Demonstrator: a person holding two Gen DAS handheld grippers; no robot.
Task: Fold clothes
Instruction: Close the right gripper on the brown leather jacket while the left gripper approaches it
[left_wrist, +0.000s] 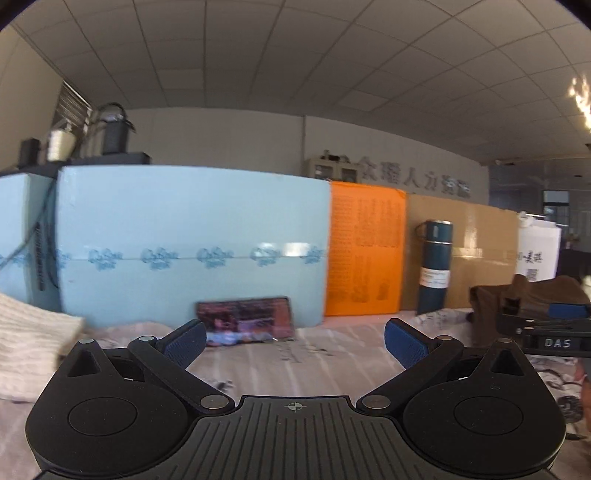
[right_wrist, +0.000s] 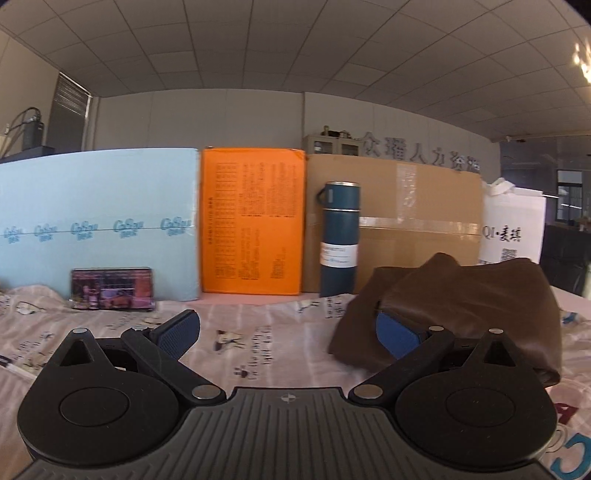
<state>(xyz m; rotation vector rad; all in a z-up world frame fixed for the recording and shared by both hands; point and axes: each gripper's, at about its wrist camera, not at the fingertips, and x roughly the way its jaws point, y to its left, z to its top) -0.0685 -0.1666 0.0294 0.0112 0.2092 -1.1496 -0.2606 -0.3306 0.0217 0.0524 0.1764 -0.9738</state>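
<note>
A brown garment (right_wrist: 465, 314) lies bunched on the printed sheet (right_wrist: 258, 343) at the right; it also shows at the far right of the left wrist view (left_wrist: 532, 295). My right gripper (right_wrist: 288, 332) is open and empty, its right finger (right_wrist: 397, 338) just in front of the brown garment's left edge. My left gripper (left_wrist: 295, 341) is open and empty above the sheet (left_wrist: 295, 365). A white knitted garment (left_wrist: 29, 343) lies at the left edge of the left wrist view. The right gripper's tip (left_wrist: 546, 326) shows at the right of the left wrist view.
Along the back stand a light blue foam board (left_wrist: 184, 243), an orange board (right_wrist: 251, 221), a cardboard box (right_wrist: 417, 225) and a white bag (right_wrist: 513, 229). A dark teal flask (right_wrist: 339, 240) stands before the box. A phone (right_wrist: 112, 288) leans on the foam board.
</note>
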